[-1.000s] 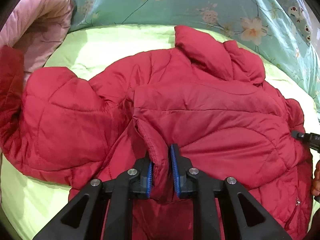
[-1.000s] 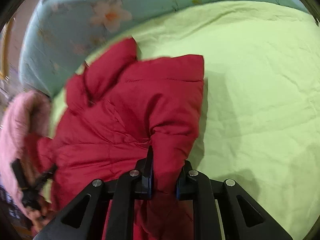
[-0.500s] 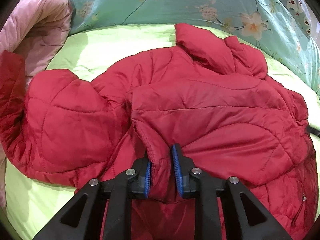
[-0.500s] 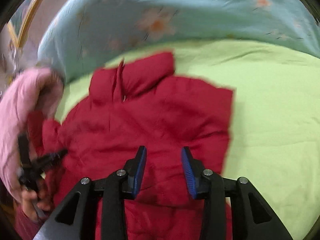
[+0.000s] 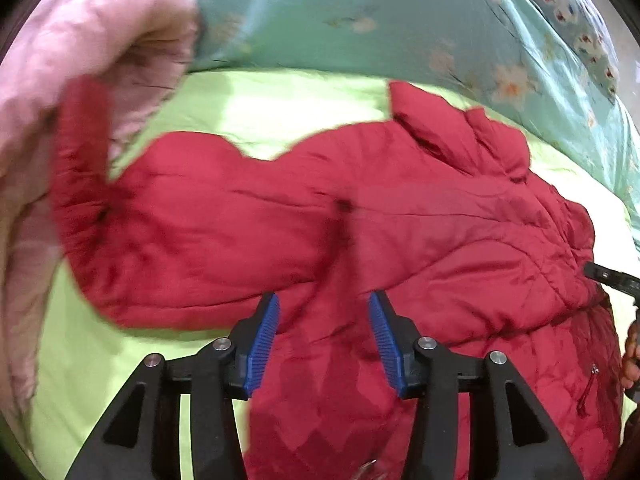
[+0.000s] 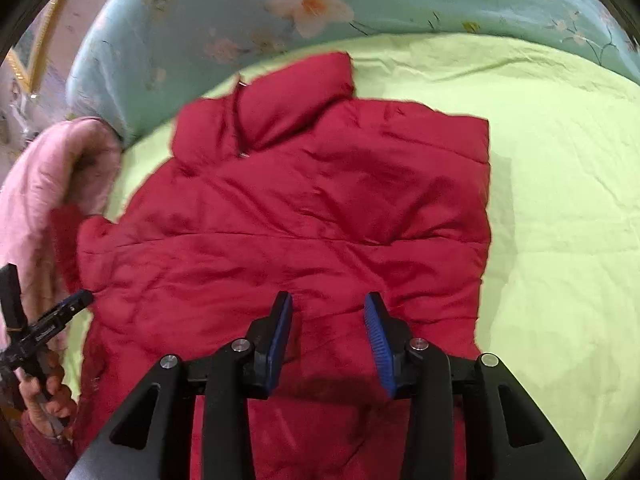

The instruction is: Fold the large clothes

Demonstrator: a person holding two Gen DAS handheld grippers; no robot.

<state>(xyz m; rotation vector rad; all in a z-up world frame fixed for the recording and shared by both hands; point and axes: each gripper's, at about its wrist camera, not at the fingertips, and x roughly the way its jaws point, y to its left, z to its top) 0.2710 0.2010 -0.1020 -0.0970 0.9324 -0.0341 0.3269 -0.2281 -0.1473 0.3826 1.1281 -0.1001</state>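
Right wrist view: red jacket (image 6: 304,216) on green sheet (image 6: 560,200), both hand-held grippers (image 6: 328,312) opening, released.

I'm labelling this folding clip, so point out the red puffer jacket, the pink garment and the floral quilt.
red puffer jacket (image 6: 320,208), right wrist view, on its quilted body.
pink garment (image 5: 100,36), left wrist view, on its upper fold.
floral quilt (image 6: 312,0), right wrist view, on a printed flower.

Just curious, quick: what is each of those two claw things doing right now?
Left gripper: opening, holding nothing, red jacket beneath.
Right gripper: opening, empty, above the jacket.
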